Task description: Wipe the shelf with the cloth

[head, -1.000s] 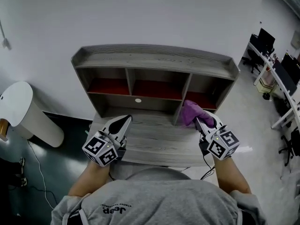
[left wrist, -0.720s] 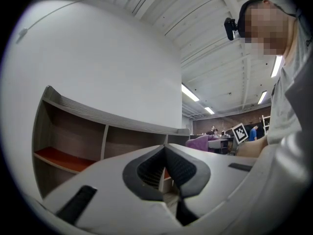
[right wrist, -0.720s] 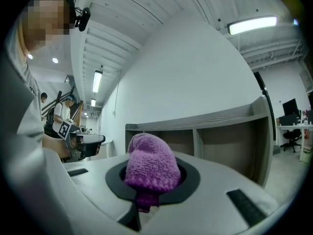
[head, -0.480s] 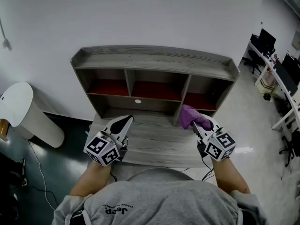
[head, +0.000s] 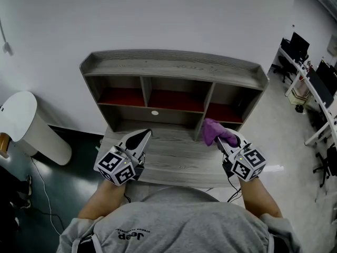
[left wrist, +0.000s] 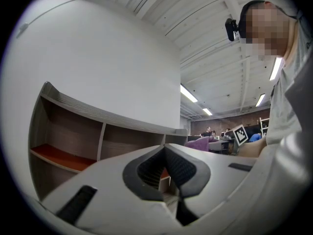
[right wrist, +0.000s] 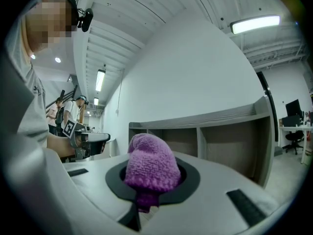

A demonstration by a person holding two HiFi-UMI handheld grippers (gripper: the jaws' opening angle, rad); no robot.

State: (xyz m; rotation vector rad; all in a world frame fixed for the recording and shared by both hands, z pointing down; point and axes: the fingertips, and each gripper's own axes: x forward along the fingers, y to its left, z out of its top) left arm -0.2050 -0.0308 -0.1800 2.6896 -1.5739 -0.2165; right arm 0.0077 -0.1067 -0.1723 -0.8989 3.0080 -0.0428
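A grey wooden shelf unit [head: 174, 67] with three cubbies and red inner floors stands on a grey desk against the wall. My right gripper [head: 225, 140] is shut on a purple cloth [head: 215, 131], held just in front of the post between the middle and right cubbies. In the right gripper view the cloth [right wrist: 149, 165] bulges out between the jaws, with the shelf [right wrist: 215, 131] beyond. My left gripper [head: 141, 137] hovers over the desk's left part, jaws closed with nothing between them; in its own view the jaws meet at the tips [left wrist: 165, 148].
A white rounded bin [head: 29, 128] stands left of the desk. Office desks with monitors and chairs [head: 310, 78] line the right side. A small white disc [head: 155, 112] lies at the back of the desk [head: 174, 162]. People sit in the background of both gripper views.
My right gripper with the cloth has drawn slightly left and back from the right cubby opening. The left gripper has barely moved.
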